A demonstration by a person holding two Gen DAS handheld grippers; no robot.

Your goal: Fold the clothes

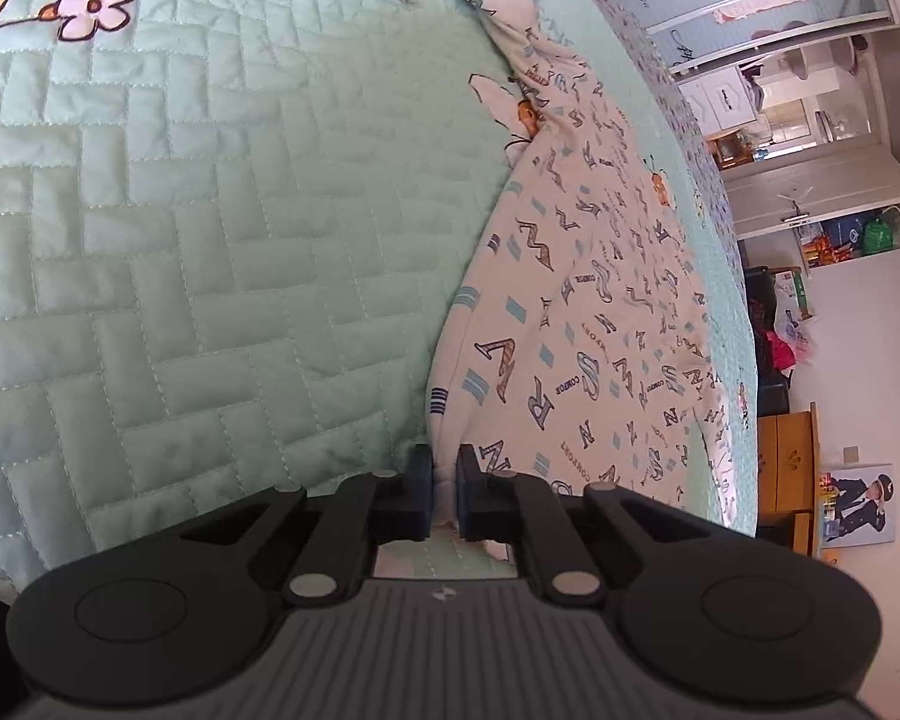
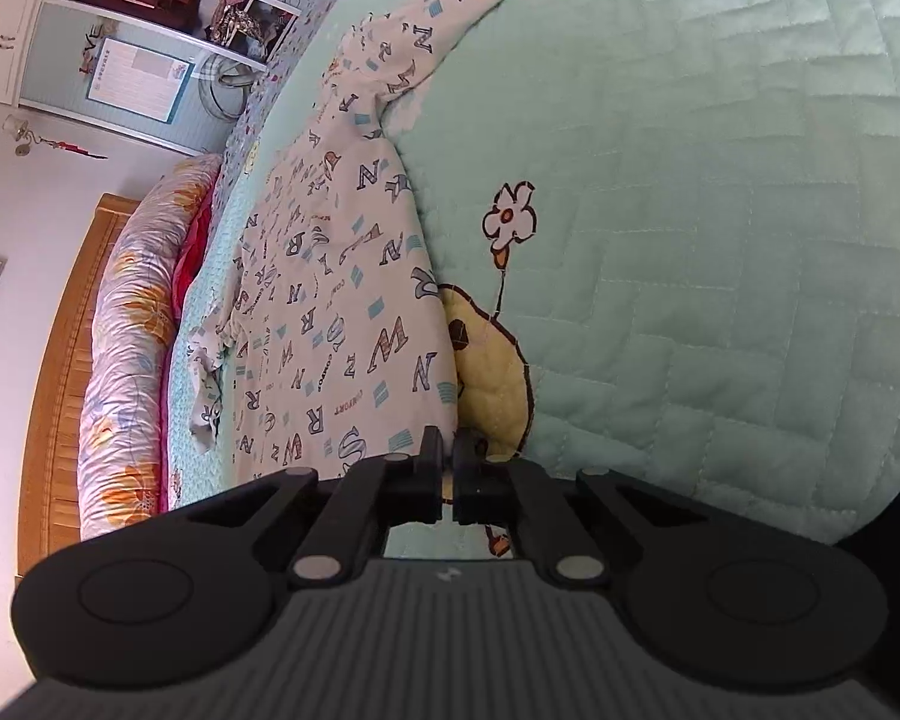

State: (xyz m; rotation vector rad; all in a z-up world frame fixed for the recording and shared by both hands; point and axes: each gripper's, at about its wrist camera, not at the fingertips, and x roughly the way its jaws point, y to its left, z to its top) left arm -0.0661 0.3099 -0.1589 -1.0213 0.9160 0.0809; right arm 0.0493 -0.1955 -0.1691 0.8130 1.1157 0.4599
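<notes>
Both grippers clamped tight on cloth edge: left gripper (image 1: 444,468) and right gripper (image 2: 448,450) each pinch a hem corner of letter-print garment (image 1: 582,300), lying flat on green quilt (image 1: 210,240).

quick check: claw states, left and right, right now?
Left claw: shut on the edge of the letter-print garment.
Right claw: shut on the letter-print garment's edge.

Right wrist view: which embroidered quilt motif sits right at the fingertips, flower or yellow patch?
The yellow patch, dark-outlined, runs down to the right gripper; the white flower sits farther up its stem.
</notes>
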